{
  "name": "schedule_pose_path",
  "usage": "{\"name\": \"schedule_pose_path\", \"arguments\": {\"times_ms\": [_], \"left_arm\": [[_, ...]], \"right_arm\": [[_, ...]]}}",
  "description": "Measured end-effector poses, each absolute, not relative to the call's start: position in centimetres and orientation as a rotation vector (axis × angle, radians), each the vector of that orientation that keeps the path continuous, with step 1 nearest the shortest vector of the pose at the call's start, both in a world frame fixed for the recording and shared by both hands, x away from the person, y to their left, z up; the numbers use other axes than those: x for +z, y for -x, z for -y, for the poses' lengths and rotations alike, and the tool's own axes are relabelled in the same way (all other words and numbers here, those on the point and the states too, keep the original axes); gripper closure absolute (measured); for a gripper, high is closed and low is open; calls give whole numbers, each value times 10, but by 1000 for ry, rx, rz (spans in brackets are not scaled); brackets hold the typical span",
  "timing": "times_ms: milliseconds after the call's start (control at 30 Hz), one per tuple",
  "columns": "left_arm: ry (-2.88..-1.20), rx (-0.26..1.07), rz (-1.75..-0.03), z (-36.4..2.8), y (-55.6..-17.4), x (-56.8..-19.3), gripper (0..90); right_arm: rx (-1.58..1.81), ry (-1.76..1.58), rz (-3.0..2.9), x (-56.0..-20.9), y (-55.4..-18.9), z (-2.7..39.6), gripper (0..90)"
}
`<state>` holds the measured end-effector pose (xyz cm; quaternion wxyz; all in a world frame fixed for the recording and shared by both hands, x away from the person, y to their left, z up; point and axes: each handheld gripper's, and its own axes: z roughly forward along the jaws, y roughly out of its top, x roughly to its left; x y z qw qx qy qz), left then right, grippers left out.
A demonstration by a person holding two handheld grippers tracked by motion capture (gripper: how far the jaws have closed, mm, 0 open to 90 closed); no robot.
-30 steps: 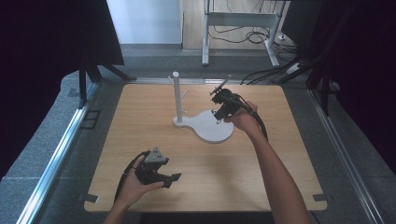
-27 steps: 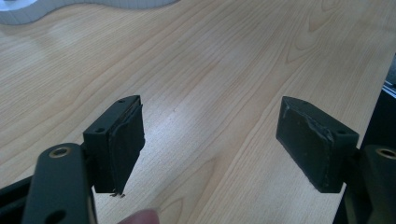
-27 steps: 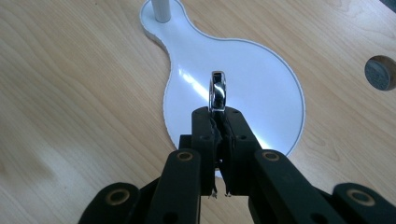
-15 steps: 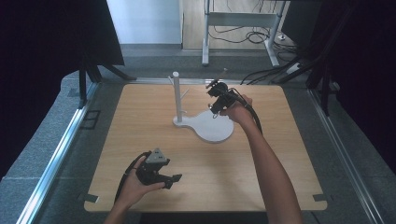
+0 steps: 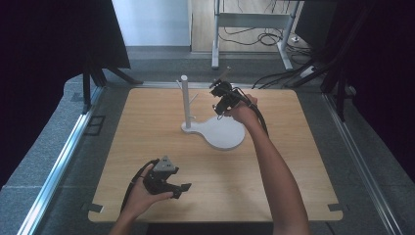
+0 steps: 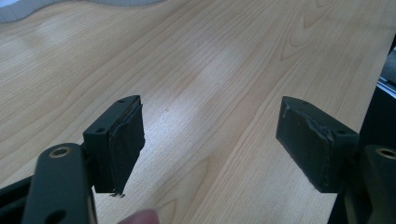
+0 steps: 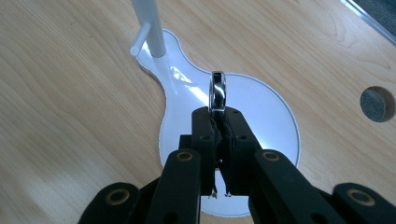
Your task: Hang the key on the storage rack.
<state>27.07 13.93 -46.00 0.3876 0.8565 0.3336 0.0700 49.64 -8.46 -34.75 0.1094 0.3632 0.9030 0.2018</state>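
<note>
The right tongs (image 7: 217, 122) are clamped on a shiny metal ring (image 7: 217, 93), which stands on edge and sticks out past the black pads. They hold it in the air above the round part of a flat, glossy white stand (image 7: 275, 116), near its slim white post (image 7: 149, 28), which has short pegs jutting from its sides. The left tongs (image 6: 210, 140) are spread wide with nothing between them, low over the table (image 6: 224, 56), whose top is pale wood with a clear grain. A round hole (image 7: 377, 103) is cut in the tabletop.
</note>
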Motion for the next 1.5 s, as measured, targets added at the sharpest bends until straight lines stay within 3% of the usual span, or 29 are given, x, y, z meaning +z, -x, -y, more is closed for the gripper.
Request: {"name": "schedule_pose_path", "arguments": {"times_ms": [1500], "left_arm": [[-2188,163,-844,-139,-270,-461,240]], "right_arm": [[600,-1069,-2644,-346,-527,53,843]]}}
